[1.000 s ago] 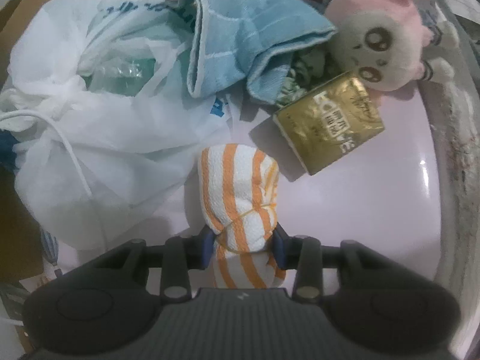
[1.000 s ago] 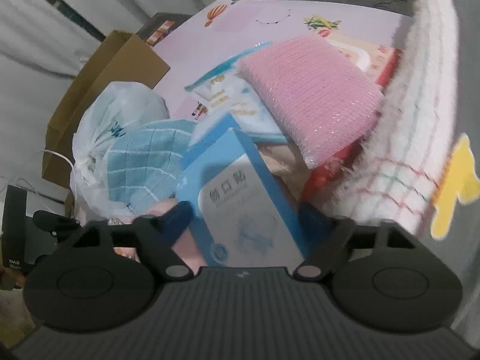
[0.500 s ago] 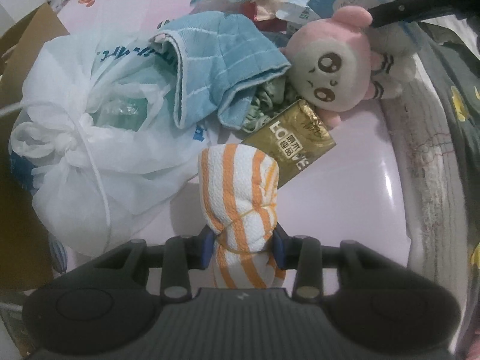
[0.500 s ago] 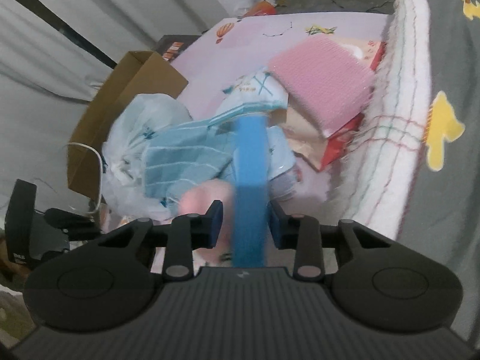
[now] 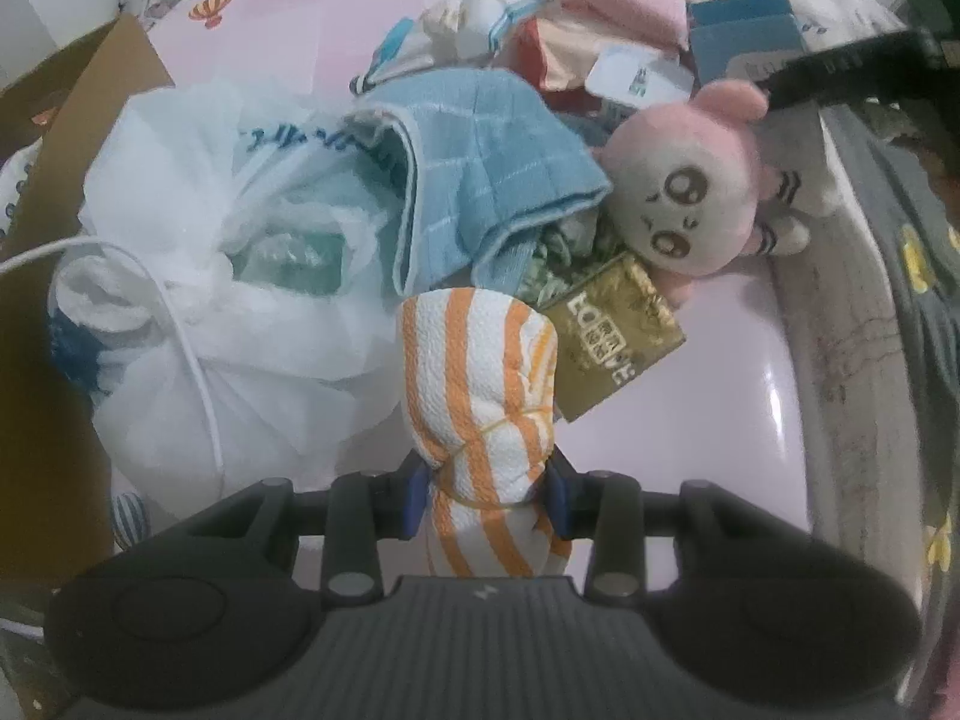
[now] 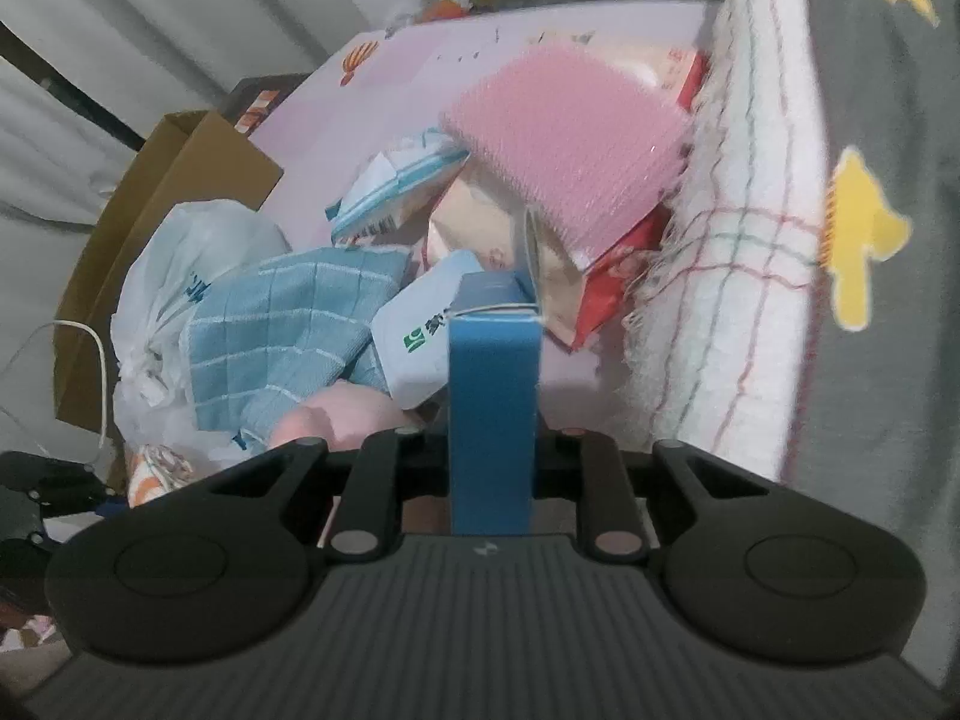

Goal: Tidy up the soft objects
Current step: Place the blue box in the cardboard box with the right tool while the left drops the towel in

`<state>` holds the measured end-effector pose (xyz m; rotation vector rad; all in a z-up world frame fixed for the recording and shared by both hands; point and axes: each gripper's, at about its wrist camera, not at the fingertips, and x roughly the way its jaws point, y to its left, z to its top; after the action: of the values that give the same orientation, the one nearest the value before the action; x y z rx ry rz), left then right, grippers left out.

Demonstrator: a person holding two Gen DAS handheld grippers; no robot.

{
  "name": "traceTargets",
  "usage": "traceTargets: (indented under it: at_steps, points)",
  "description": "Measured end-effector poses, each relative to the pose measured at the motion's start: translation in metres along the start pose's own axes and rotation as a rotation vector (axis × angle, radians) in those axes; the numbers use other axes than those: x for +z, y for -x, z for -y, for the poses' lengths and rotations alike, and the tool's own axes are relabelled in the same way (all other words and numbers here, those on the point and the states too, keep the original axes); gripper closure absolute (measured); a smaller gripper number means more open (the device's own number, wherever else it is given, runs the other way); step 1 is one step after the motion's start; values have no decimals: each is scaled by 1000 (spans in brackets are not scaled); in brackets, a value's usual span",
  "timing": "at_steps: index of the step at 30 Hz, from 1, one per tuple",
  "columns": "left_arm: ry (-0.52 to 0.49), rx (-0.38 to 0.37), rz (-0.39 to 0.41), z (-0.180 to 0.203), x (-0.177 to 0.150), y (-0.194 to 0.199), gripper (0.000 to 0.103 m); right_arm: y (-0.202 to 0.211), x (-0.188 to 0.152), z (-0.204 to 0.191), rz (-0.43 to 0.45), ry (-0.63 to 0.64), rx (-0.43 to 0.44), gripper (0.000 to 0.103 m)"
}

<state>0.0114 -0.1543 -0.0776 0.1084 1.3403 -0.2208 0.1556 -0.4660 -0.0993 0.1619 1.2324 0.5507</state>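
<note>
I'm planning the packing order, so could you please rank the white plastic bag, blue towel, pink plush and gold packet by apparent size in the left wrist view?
1. White plastic bag, clearly largest.
2. Blue towel.
3. Pink plush, close to the towel, so that order is unsure.
4. Gold packet, partly hidden behind the striped cloth.

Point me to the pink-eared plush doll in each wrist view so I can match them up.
Left wrist: plush doll at upper right, beside the gold packet.
Right wrist: only a pink part shows, lower left of centre, below the towel.
Shared landmark: the blue checked towel next to the doll.
</note>
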Motion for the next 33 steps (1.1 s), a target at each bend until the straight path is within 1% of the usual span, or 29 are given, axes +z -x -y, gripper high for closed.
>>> traceTargets:
  at_steps: [4, 8, 11, 15, 18, 22, 26, 28, 31, 33]
  points:
    - [2, -38, 43, -5, 4, 14, 64, 21, -11, -6, 67, -29, -45, 85]
    - [-5, -101, 100, -11, 10, 33, 64, 47, -23, -12, 140, -107, -78, 85]
    - [-2, -154, 132, -21, 15, 53, 64, 66, -32, -26, 192, -168, -87, 85]
    - [4, -184, 187, -47, 23, 89, 64, 84, -36, -61, 264, -228, -56, 85]
    - [25, -183, 226, -75, 31, 113, 64, 84, -26, -97, 308, -258, 5, 85]
    - [61, -132, 271, -127, 42, 139, 64, 61, 2, -147, 343, -279, 110, 85]
    - [94, -32, 302, -188, 55, 146, 64, 16, 45, -203, 375, -274, 244, 85]
    - [104, 26, 302, -217, 64, 143, 64, -13, 72, -231, 374, -271, 297, 85]
    - [120, 106, 295, -263, 78, 127, 64, -56, 106, -267, 349, -274, 325, 85]
    - [133, 144, 285, -291, 88, 111, 64, -83, 126, -285, 329, -289, 339, 85]
